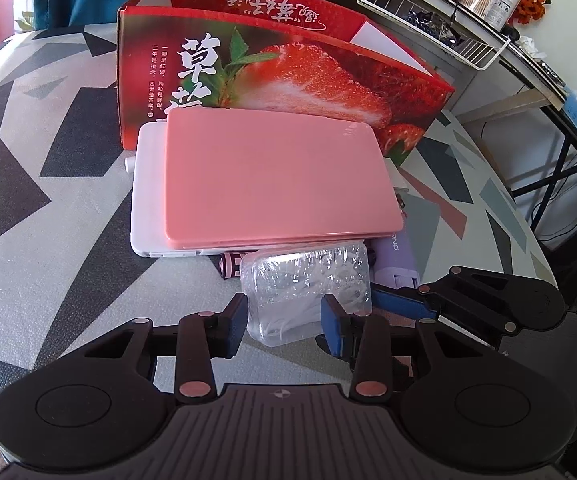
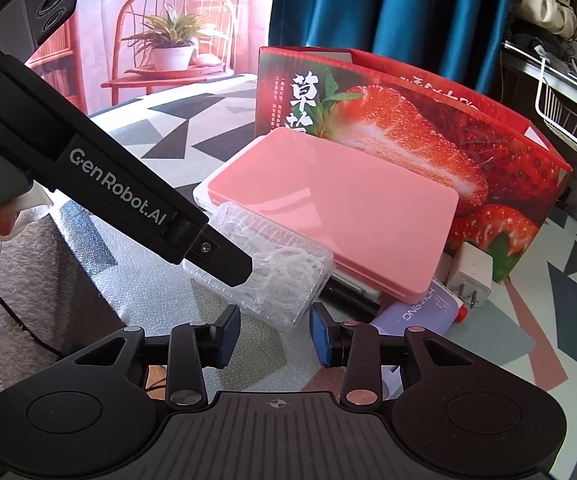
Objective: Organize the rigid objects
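A: What does the clear plastic case (image 1: 306, 294) look like?

B: It is a small, see-through clamshell box with rounded corners and a ribbed lid that catches the light. Inside lies a tangle of thin white pieces, too fine to name. In the right wrist view the same case (image 2: 288, 276) shows its lid ridges along the near edge.

A: Where does it sit?

B: It lies on the patterned mat (image 1: 68, 184), just in front of the pink flat box (image 1: 276, 184), which rests on a white case (image 1: 148, 200). Behind those stands the red strawberry carton (image 1: 288, 76). A purple bottle (image 2: 416, 314) and a white plug adapter (image 2: 470, 276) lie to its right, and a dark red cylinder (image 1: 230, 264) pokes out at its left.

A: How does the left gripper (image 1: 284, 330) stand?

B: Its jaws are apart, with the near end of the clear case between the blue pads (image 1: 334, 330). The right pad looks to be at the case's edge, but a gap shows on the left, so nothing is clamped.

A: And the right gripper (image 2: 274, 334)?

B: Its jaws are open as well, holding nothing, just short of the case's near corner. In the left wrist view its fingers reach in from the right, beside the case.
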